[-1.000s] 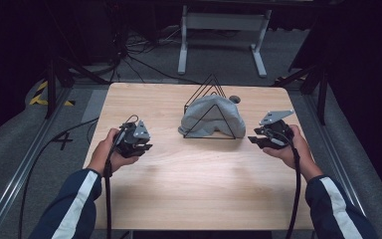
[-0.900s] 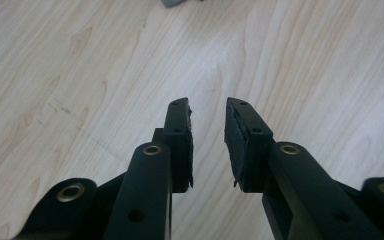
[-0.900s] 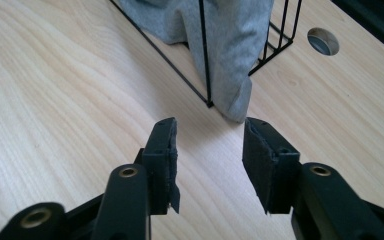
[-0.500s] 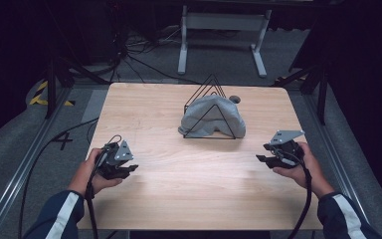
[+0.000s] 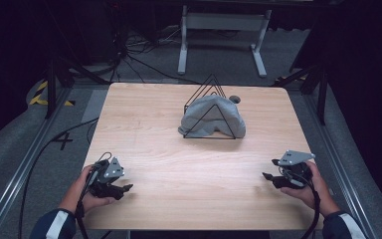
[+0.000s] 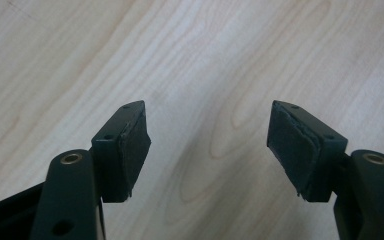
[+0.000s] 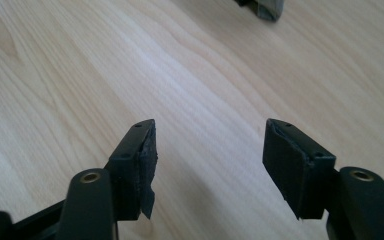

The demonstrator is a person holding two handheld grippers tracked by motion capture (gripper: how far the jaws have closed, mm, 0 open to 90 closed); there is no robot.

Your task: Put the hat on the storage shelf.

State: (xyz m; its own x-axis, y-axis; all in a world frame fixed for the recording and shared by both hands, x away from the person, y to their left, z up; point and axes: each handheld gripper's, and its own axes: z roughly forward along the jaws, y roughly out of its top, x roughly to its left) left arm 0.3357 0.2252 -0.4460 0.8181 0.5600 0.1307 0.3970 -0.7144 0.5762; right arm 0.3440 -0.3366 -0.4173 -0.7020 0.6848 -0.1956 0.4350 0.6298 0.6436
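A black wire rack of triangular frames [image 5: 211,88] stands at the table's far centre with a grey cloth [image 5: 214,118] draped over it. My left gripper [image 5: 123,188] rests near the front left corner, held in a hand, open with nothing between its pads [image 6: 132,150]. Near the front right edge my right gripper [image 5: 267,177] is also open and empty, its jaws wide over bare wood [image 7: 210,150]. A corner of the grey cloth [image 7: 265,7] shows at the top of the right gripper view. Both grippers are well apart from the rack.
The light wooden table [image 5: 169,164] is ringed by dark floor with cables [image 5: 144,55] and a white stand [image 5: 224,22] behind it. A small grey round object [image 5: 235,99] peeks out behind the cloth.
Both hands have drawn back from beside the rack toward the table's front corners, the left to the front left, the right to the front right. The cloth and rack have stayed put.
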